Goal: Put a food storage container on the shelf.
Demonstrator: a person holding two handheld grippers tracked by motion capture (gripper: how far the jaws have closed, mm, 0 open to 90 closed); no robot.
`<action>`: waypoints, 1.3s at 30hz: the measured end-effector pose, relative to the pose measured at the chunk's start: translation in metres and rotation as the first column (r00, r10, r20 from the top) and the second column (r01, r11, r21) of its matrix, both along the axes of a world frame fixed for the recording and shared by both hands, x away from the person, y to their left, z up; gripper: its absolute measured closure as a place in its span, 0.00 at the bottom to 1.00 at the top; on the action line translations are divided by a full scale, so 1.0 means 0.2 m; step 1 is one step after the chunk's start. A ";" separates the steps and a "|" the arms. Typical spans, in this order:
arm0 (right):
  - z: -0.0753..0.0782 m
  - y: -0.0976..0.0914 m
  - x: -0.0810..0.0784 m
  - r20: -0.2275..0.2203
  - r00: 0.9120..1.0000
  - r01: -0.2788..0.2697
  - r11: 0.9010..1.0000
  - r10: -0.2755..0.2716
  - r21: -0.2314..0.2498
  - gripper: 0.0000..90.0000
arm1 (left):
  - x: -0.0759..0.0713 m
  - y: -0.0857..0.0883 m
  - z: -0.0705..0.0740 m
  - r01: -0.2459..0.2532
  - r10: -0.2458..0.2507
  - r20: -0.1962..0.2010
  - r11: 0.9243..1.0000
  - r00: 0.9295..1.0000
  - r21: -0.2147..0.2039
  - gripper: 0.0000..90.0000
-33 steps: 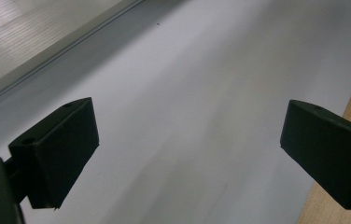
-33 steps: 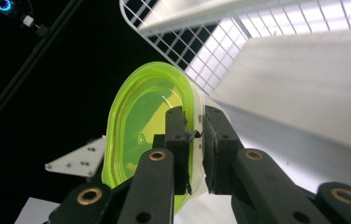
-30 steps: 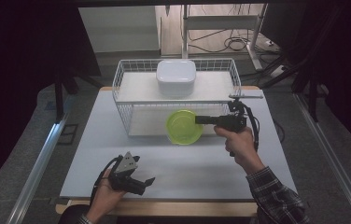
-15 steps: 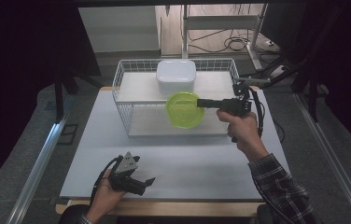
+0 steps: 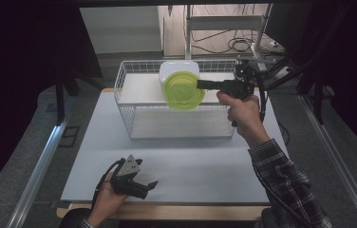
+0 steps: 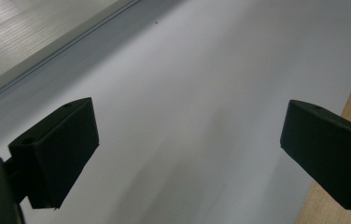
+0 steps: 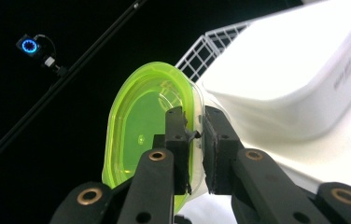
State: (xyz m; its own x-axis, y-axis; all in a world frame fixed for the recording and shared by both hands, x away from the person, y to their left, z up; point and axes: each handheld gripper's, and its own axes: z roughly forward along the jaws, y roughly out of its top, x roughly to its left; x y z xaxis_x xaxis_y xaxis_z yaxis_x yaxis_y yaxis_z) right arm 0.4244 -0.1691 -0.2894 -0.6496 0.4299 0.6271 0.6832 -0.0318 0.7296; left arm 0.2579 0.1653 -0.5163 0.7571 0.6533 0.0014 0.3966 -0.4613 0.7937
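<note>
1. Dark curtains ring the pale table (image 5: 181, 166), and the white wire basket (image 5: 134, 123) sits at its far side with a white lidded box (image 5: 179, 68) inside at the back.
2. My right gripper (image 7: 193, 140) holds the green lidded container (image 5: 183, 90) by its rim alone, up above the basket and in front of the white box.
3. Risk, as I judge it: such a thin edge-grip could let the container swing or slip, and it could knock the box or the basket wire on the way down.
4. Right jaws are nearly closed, pads pinching the rim from both sides.
5. My left gripper (image 5: 138, 186) rests low near the table's front edge, jaws wide apart with nothing between them.
</note>
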 end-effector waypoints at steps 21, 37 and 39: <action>0.18 0.14 0.23 0.062 0.979 0.199 0.979 -0.196 -0.040 0.91 | 0.00 0.01 0.00 0.000 0.000 -0.003 1.000 1.000 -0.010 0.05; 0.18 0.21 0.31 0.067 0.940 0.341 0.926 -0.334 -0.164 0.82 | 0.00 0.00 0.00 0.009 -0.009 -0.008 1.000 1.000 -0.003 0.05; 0.17 0.22 0.32 0.080 0.935 0.356 0.915 -0.347 -0.189 0.80 | 0.00 0.00 0.00 0.010 -0.010 -0.009 1.000 1.000 -0.003 0.05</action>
